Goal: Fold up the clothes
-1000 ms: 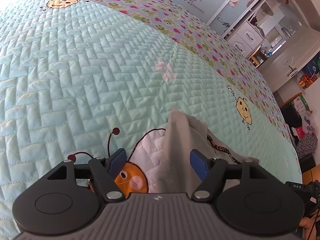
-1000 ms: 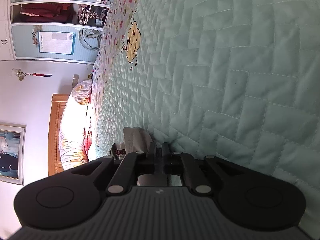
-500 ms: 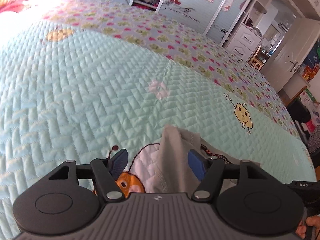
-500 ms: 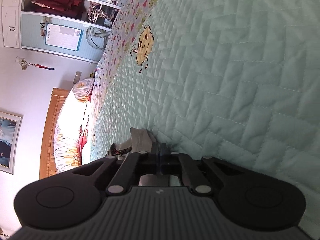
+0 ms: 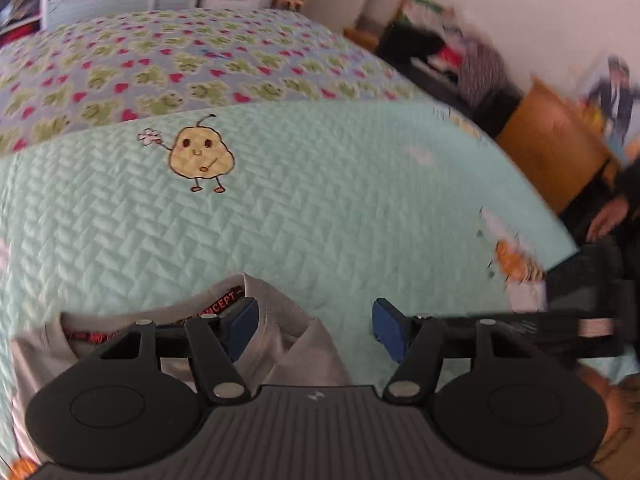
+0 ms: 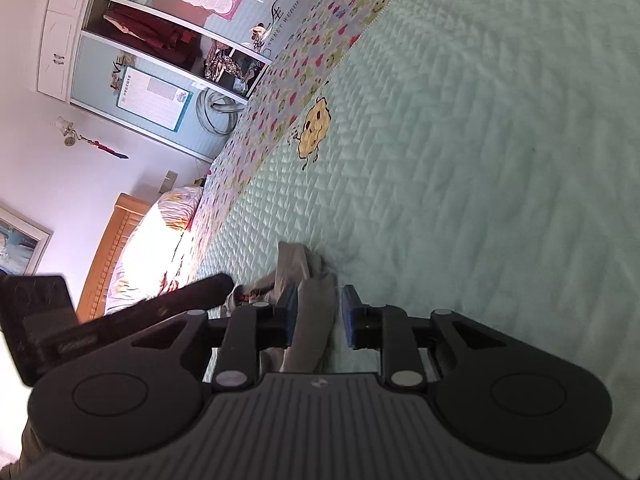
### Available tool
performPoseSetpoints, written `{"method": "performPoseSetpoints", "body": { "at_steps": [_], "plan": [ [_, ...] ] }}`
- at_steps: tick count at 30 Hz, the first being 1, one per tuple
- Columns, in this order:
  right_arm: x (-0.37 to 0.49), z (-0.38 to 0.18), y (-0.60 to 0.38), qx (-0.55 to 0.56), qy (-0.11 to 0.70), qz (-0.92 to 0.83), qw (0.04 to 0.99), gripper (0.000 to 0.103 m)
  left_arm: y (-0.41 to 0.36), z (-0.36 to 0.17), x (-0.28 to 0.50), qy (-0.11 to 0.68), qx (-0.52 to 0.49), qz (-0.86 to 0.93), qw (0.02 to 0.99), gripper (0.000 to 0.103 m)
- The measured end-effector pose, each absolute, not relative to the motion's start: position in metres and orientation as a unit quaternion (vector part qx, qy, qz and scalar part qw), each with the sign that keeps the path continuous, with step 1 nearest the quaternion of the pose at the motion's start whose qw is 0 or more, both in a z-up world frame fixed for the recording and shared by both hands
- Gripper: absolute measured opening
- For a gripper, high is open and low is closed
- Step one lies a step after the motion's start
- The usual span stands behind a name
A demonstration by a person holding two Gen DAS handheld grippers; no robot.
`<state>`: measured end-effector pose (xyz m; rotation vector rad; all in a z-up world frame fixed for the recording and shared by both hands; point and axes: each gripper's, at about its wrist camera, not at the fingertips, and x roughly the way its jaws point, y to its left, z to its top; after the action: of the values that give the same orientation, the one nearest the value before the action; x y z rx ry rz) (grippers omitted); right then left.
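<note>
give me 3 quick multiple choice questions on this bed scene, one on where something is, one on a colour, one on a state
1. Where does the grey garment lie?
A. on the quilted bedspread
B. on the floor
C. on a chair

2. What colour are the pads of the right tongs?
A. red
B. blue
C. white

3. How do the left tongs stand?
A. shut on a pillow
B. shut with nothing between
C. open

Answers: 1 A, the cloth rests on the mint quilt; 2 B, both pads show blue; 3 C, a wide gap between the pads, neither pad pressing the cloth.
</note>
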<state>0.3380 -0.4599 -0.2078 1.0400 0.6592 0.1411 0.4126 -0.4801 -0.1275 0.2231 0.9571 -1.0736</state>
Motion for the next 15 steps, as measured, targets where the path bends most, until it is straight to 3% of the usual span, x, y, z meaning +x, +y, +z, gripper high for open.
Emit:
{"method": "performPoseSetpoints", "body": {
  "at_steps": [3, 8, 15],
  "plan": [
    [0.301, -0.213, -0.458, 0.501, 0.306, 0.059, 0.808, 0.027, -0.49, -0.14, 0.416, 0.45, 0.126, -0.506, 0.725, 0.062],
    [0.252, -0.222, -0.457, 0.528, 0.302, 0.056, 0.792, 0.031, -0.507, -0.156, 0.421, 0.472, 0.161, -0.522, 0.692, 0.034],
    [0.22, -0.219, -0.442, 0.527, 0.301, 0.058, 0.793, 0.044, -0.52, -0.167, 0.421, 0.493, 0.211, -0.496, 0.683, 0.028]
  ]
}}
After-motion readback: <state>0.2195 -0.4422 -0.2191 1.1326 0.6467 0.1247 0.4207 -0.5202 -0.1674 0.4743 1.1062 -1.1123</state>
